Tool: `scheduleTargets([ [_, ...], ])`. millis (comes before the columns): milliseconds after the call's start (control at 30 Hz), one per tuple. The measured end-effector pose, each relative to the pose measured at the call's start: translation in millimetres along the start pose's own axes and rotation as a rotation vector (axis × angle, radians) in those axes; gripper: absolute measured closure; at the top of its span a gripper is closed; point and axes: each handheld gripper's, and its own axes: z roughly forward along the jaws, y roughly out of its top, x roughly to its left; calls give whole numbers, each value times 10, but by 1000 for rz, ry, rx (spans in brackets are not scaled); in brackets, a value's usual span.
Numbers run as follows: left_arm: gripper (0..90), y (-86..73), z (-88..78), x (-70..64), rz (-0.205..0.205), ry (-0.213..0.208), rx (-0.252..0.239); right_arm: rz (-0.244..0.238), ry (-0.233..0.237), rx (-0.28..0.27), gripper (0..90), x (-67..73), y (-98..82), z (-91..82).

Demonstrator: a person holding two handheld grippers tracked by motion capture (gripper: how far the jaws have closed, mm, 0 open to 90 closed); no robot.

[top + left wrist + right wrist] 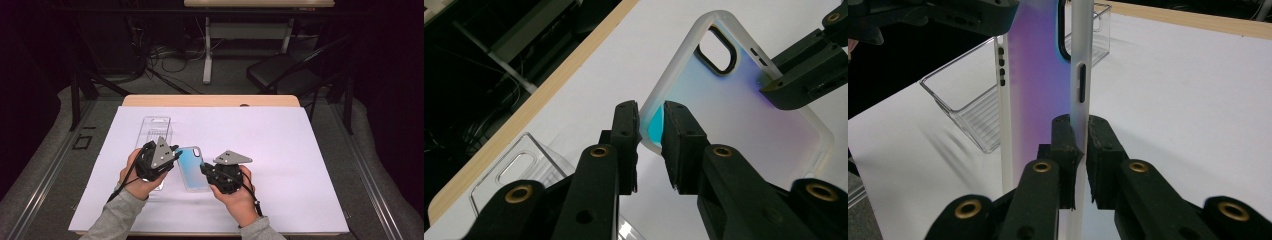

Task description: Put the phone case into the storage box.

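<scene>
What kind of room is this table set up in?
Probably a lab or recording workspace rather than a home: a wooden table covered with a white sheet, loose cables on the carpeted floor behind it, a folding chair, and dark surroundings.

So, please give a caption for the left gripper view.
Left claw pinches the phone case edge; the right claw holds its far side.
</scene>
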Motion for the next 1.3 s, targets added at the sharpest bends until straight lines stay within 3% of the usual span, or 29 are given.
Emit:
scheduleTargets([
  [700, 795, -9, -19, 21, -52, -9, 0, 7, 9, 0, 836, 12, -6, 7],
  [1300, 800, -7, -31, 14, -46, 1, -4, 15, 16, -8, 834, 11, -10, 14],
])
